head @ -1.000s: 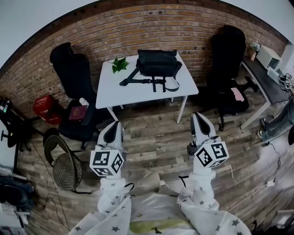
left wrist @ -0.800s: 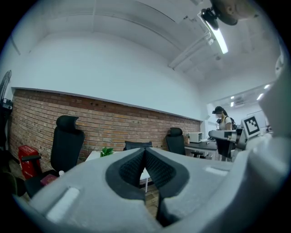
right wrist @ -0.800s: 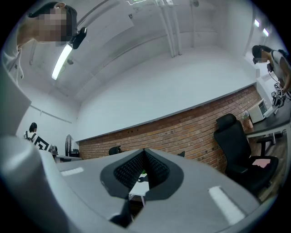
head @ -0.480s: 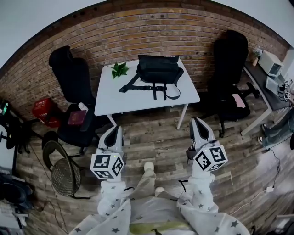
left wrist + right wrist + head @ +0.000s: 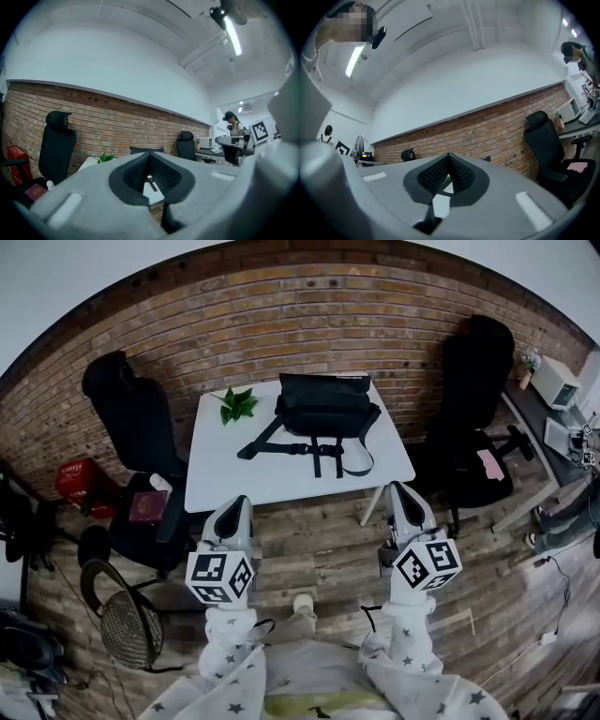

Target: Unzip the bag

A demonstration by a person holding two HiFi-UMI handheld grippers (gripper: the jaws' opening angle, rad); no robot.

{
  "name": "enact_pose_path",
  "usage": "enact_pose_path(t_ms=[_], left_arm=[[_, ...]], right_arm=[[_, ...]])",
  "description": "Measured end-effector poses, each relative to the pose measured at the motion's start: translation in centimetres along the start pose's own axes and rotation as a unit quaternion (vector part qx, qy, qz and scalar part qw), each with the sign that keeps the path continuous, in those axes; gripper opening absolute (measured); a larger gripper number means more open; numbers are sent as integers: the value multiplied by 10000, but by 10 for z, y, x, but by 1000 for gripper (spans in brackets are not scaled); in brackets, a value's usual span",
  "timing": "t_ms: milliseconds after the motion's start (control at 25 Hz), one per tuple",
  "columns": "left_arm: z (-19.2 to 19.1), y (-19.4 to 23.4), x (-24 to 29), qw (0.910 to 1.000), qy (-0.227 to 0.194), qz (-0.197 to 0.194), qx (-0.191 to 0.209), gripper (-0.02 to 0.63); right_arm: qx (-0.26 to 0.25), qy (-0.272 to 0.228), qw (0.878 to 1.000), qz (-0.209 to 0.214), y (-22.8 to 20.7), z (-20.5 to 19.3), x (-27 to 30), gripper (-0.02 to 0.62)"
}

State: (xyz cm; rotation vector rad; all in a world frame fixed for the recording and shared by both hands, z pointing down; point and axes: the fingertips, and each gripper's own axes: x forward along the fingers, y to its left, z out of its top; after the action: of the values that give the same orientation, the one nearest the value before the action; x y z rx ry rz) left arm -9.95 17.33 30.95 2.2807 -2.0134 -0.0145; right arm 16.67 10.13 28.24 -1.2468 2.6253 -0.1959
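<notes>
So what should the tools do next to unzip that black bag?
Probably move both forward to the black fabric bag on the white rectangular table. The left tool and right tool are shut, empty, and hang over the wooden floor, short of the table.

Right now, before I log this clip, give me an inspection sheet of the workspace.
Surface: white table against the brick wall, mostly bare.
Job's things: black bag lies at the table's back, its straps trailing forward; the zip is too small to read.
Clutter: small green plant left of the bag.
Grippers: left gripper and right gripper are both shut and empty, held over the wooden floor short of the table.
Cables: thin cable on the floor at far right.
Surroundings: black chair on the left, another black chair on the right, red crate, side desk.
</notes>
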Motion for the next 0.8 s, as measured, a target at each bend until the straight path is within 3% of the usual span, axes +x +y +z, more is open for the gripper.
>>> enact_pose_path(t_ms=[560, 800], left_arm=[[-4, 56, 109, 9992, 191, -350, -36, -2], [-16, 79, 128, 9990, 330, -231, -181, -2]], right_arm=[[65, 128, 9992, -362, -30, -26, 100, 0], [96, 372, 9988, -289, -33, -44, 131, 0]])
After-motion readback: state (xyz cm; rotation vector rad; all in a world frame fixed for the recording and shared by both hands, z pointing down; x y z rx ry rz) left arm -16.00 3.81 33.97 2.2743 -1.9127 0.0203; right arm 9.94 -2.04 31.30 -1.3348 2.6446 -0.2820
